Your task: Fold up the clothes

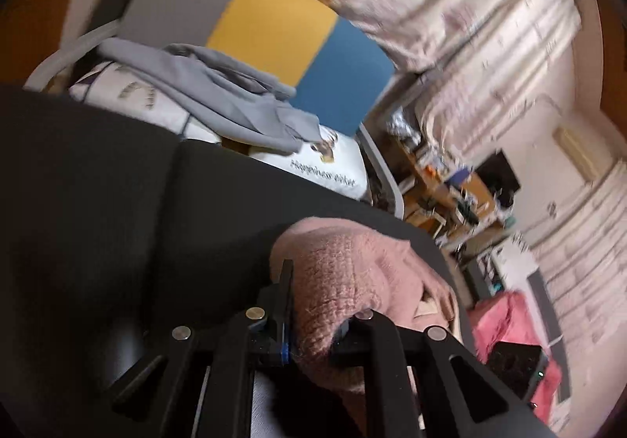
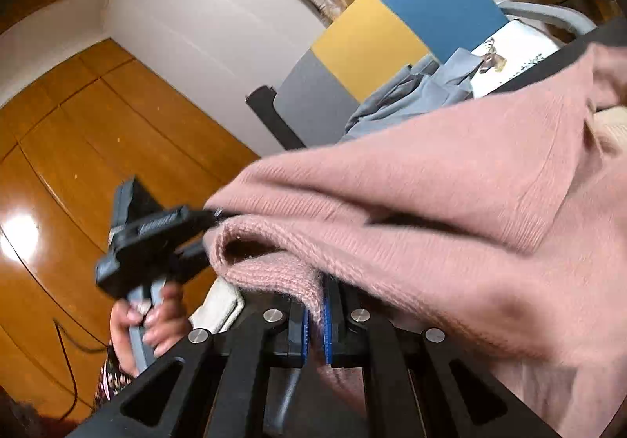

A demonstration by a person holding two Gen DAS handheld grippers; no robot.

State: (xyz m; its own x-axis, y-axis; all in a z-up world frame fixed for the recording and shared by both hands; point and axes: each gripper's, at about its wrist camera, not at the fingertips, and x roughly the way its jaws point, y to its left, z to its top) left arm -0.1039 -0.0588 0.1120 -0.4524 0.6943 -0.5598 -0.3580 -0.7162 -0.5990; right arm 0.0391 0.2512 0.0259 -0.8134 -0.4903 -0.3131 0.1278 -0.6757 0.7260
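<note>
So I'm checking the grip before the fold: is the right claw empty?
No, the right claw is shut on the pink sweater, with knit fabric pinched between its blue pads.

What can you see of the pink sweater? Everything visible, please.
The pink sweater is a soft ribbed knit, dusty pink, bunched and lifted off the dark surface. The right tool is shut on a thick folded edge; the left tool is shut on another bunched part. The rest drapes in folds.
</note>
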